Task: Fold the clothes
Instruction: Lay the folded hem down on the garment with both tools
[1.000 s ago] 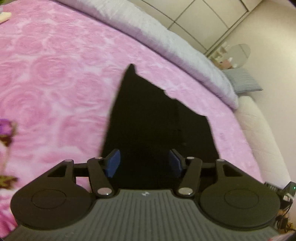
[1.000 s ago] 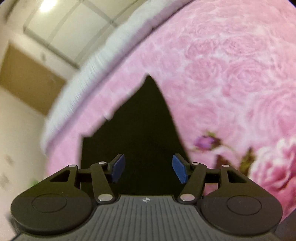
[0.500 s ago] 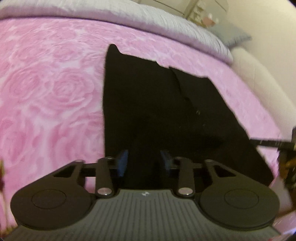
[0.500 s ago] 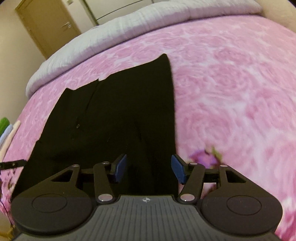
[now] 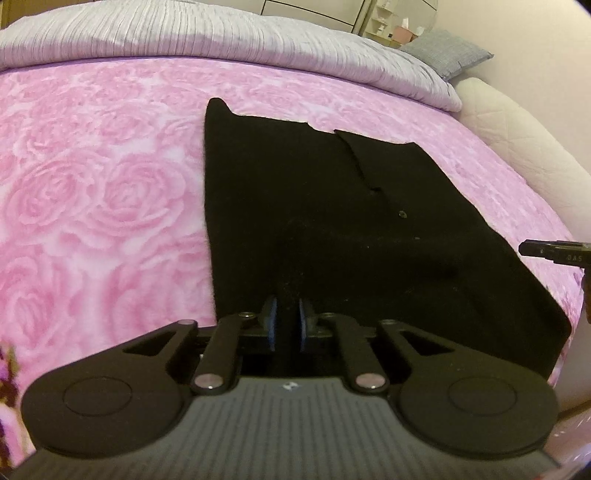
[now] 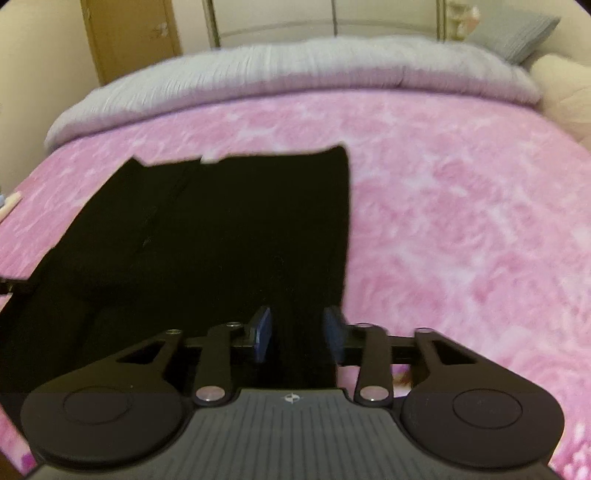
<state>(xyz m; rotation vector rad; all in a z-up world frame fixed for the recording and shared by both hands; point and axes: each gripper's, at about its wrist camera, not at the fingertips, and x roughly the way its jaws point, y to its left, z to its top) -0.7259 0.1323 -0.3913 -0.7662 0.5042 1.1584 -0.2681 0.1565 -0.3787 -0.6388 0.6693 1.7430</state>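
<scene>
A black garment [image 5: 332, 206] lies spread flat on the pink rose-patterned bedspread [image 5: 92, 192]. My left gripper [image 5: 287, 325] is at the garment's near edge, its blue pads nearly together with black cloth between them. In the right wrist view the same garment [image 6: 221, 229] fills the left and middle. My right gripper [image 6: 297, 332] is over the garment's near right edge, its pads part closed with cloth between them. The tip of the right gripper [image 5: 554, 251] shows at the right edge of the left wrist view.
A grey folded duvet [image 5: 221, 33] lies along the far side of the bed, with a grey pillow [image 5: 447, 51] at its right. A cream padded bed edge [image 5: 517, 133] runs on the right. A wooden door [image 6: 129, 37] and wardrobe stand behind.
Both grippers dropped to the garment's near edge and swung level. The left pads closed from wide open to nearly together. The right pads narrowed somewhat.
</scene>
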